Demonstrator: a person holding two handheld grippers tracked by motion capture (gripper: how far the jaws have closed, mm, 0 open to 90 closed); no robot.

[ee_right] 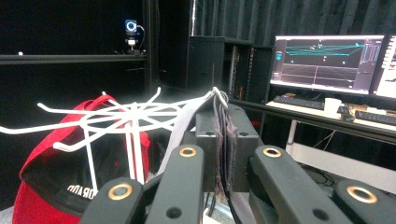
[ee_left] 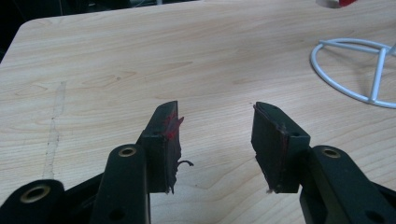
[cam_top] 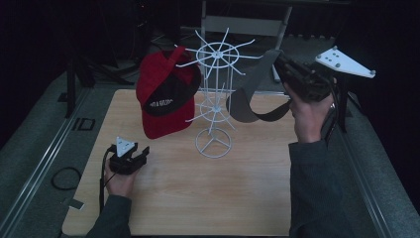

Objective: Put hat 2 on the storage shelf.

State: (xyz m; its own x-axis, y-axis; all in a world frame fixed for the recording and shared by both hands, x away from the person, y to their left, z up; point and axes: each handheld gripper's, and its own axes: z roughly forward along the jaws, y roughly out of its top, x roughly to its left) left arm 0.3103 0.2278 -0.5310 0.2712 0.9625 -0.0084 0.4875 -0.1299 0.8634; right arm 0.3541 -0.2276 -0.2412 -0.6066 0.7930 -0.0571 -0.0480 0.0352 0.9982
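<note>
1. My right gripper point(cam_top: 278, 60) is in the upper right of the high view, raised well above the table point(cam_top: 208, 198), with my right hand point(cam_top: 309, 116) wrapped around its body and the grey three-cornered plate on top.
2. Its jaws are clenched on the grey cap point(cam_top: 250, 96). The pinch is on a strap or edge at the top of the cap, and the rest hangs down as a curved grey shape, right of centre in the frame.
3. In the right gripper view the two black jaws meet in the middle of the picture with layers of the grey cap point(ee_right: 225, 140) pressed flat between them.
4. The grey cap sits just beside the right-hand prongs of the white wire rack point(cam_top: 215, 84). I cannot tell whether it touches a prong.
5. The white wire rack stands upright at the centre of the table on a ring base, with spokes fanning out at the top and a smaller ring of spokes lower down.
6. A red cap point(cam_top: 163, 94) with a black underside and white lettering hangs on the left side of the rack, upper left of centre in the high view. It appears at the lower left of the right gripper view, behind the white spokes.
7. My left gripper point(cam_top: 141, 154) is at the lower left of the high view, low over the table, held in my left hand point(cam_top: 119, 181).
8. Its jaws are released and stand apart. In the left gripper view bare wood shows between the fingertips point(ee_left: 168, 135), which carry red smears, and the rack's ring base curves in at the upper right.
</note>
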